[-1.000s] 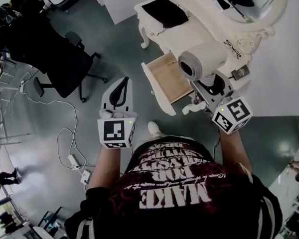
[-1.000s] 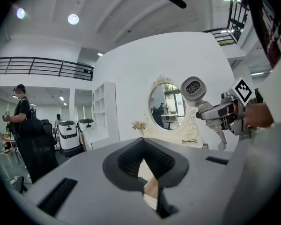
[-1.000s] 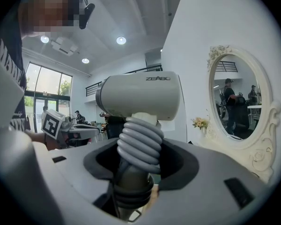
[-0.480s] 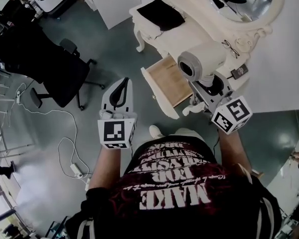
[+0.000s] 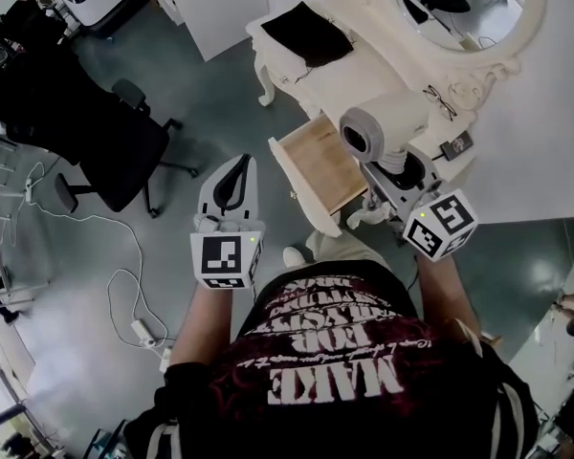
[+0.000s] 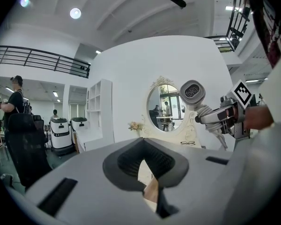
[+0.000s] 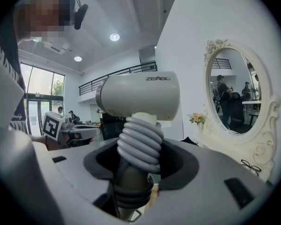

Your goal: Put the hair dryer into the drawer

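Right gripper view first: what are the jaws doing? (A)

The right gripper (image 7: 133, 186) is clamping the hair dryer (image 7: 140, 95) by its handle, just under the grey cord (image 7: 139, 146) that is coiling round it. The barrel is sitting upright above the jaws. (B)

And the other one? (A)

The left gripper (image 6: 147, 182) is pointing toward the mirror (image 6: 165, 108). Its jaws are pressing together and carrying nothing. (B)

Where is the dryer sitting against the drawer? (A)

Going by the head view, it is hanging in the air over the right edge of the open drawer (image 5: 316, 156). The drawer is sticking out of the white dressing table (image 5: 364, 65). The dryer is not going in yet, and the drawer's wooden bottom is showing bare. (B)

How is it going to handle? (A)

I'm guessing a stiff plastic shell, smooth, and not heavy. It is looking top-heavy, though, with all the bulk riding above the grip, so it is likely wanting to tip. The cord wraps are looking rubbery, which is helping friction, but they could be sliding under the pads. The handle is the right place to be holding it, low and firm. The barrel is looking too wide and slick for these jaws. (B)
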`<state>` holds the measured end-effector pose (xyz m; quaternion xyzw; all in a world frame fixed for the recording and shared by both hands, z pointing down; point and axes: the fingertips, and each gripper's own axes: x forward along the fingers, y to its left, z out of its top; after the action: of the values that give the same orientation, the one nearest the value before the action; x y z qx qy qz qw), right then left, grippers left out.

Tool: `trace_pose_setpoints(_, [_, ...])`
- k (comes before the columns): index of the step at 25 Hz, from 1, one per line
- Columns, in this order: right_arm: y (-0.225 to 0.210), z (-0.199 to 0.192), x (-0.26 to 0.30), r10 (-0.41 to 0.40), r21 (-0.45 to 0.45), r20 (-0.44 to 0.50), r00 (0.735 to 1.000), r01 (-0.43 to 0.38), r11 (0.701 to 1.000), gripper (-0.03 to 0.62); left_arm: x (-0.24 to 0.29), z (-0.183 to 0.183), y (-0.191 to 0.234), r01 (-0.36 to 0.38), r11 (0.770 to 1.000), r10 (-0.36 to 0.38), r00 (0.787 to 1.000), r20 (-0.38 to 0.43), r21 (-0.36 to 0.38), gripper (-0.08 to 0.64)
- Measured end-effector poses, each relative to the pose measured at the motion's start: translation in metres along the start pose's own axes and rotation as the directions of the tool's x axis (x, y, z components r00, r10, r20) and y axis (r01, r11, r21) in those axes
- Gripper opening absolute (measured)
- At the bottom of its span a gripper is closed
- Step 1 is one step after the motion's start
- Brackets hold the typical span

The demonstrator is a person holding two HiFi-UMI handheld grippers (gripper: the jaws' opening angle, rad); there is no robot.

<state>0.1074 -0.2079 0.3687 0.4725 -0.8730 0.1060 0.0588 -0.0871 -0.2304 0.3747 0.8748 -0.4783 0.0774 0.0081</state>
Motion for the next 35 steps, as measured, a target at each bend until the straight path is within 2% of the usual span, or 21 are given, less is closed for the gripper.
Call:
trace_pose_setpoints(11, [-0.025,-0.018,0.055,0.094,0.005,-0.052,0.994,-0.094,0.996,0.227,0.024,-0.005,0.024,-0.091,0.996,0.091,0.994,-0.054,0.010,0.005])
trace_pose_setpoints(24, [-0.054,-0.116,0.106,0.139,0.112,-0.241,0.961,-0.114,0.987,0.227,0.044,-0.026,0.031,-0.151,0.989,0.149,0.982,-0.119,-0.006,0.005])
trace_pose_setpoints(29, [-0.061,-0.143,0.120,0.152,0.117,-0.281,0.948,-0.124,0.985,0.227,0.050,-0.032,0.033,-0.170,0.985,0.166,0.976,-0.139,-0.018,0.005])
trace_pose_setpoints(35, [-0.077,-0.183,0.137,0.121,0.131,-0.356,0.927,-0.078,0.988,0.227,0.055,-0.037,0.037,-0.194,0.981,0.188,0.971,-0.149,-0.022,0.005])
